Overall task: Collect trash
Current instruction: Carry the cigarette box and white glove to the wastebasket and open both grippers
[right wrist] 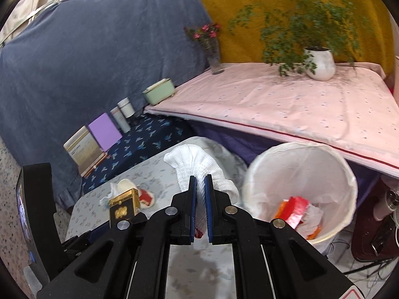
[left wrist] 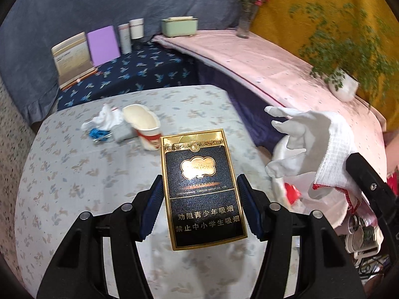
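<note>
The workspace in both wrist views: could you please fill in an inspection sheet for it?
Surface: floral tablecloth, partly bare.
Job's things: cigarette pack and white glove held; crushed cup, tissue, blue scrap on the cloth; lined bin beside the table holds red wrappers.
Clutter: nothing seen.
Grippers: left gripper shut on the pack; right gripper shut on the glove.
Cables: wires on the floor by the bin.
Surroundings: potted plant, flower vase, green box, purple box.
</note>
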A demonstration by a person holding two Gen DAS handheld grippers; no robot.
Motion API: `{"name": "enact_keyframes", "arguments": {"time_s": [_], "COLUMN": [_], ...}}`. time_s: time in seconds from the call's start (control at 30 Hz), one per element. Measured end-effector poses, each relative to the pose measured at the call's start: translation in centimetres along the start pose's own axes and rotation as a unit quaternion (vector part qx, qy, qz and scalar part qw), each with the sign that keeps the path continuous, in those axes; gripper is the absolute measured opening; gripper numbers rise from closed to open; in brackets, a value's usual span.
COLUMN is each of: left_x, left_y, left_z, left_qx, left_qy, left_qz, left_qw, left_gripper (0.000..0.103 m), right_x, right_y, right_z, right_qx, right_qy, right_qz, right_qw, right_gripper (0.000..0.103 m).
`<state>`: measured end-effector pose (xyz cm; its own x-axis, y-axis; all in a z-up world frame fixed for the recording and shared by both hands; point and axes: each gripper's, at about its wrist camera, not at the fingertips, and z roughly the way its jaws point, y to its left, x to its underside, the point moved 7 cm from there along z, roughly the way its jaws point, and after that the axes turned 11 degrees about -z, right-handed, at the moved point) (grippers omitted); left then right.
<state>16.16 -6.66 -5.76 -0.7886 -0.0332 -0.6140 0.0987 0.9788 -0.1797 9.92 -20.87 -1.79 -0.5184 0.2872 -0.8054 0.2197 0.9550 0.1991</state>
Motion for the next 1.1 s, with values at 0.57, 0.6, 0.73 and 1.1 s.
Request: {"name": "enact_keyframes", "arguments": {"time_s": [0.57, 0.6, 0.73, 1.1], "left_x": [4.0, 4.3, 5.0, 5.0], "left_y": [-13.0, -13.7, -15.4, -17.5], "left_z": [0.7, 0.8, 1.5, 3.0], "left_qx": [0.066, 0.070, 0.086, 0.103], "left_qy": [0.016, 0.017, 0.031, 0.033], "left_qz": [0.127, 0.135, 0.156, 0.181], "left_qw": [0.9896, 0.9882, 0.9836, 0.9776], "left_gripper": [0.056, 0.056, 0.057, 0.057], "right_x": [1.0, 1.2, 1.6, 1.9], "right_y": [-12.5, -13.1, -14.9, -16.8], "right_z": [-3.3, -3.3, -3.3, -1.7], "right_qx": [0.075, 0.078, 0.087, 0.094], "right_qy": [-0.020, -0.020, -0.017, -0.006], "right_qz": [0.082, 0.085, 0.097, 0.107], "right_qw": [0.994, 0.993, 0.991, 0.990], "right_gripper": [0.008, 0.008, 0.008, 0.010]}}
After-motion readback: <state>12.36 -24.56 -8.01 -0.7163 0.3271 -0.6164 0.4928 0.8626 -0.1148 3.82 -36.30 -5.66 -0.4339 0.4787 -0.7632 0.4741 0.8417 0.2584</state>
